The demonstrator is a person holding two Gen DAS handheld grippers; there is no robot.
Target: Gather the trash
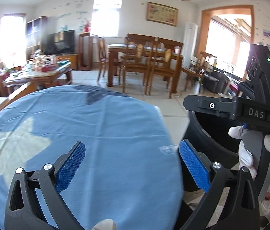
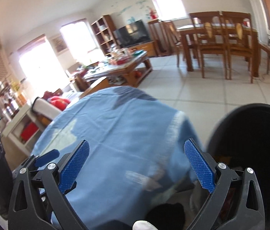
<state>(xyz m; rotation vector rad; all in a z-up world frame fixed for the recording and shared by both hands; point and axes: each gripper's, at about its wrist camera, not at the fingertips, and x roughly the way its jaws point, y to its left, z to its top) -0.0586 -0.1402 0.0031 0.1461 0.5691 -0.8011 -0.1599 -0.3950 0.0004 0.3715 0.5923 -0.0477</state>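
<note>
Jaws wide, empty on left gripper (image 1: 132,167) and right gripper (image 2: 141,167); hovering over blue-clothed tabletop (image 1: 96,126), black bin (image 2: 249,134) alongside for drops.

You are working in bright daylight: the windows (image 1: 106,17) at the back of the room are blown out to white, with glare spilling over the coffee table (image 2: 115,67). A sunlit patch and a dark shadow lie on the blue cloth (image 1: 96,134). Your right wrist view is smeared by motion blur, worst at the cloth's right edge. Both views bend strongly toward the rim, where dark vignetting cuts the corners
</note>
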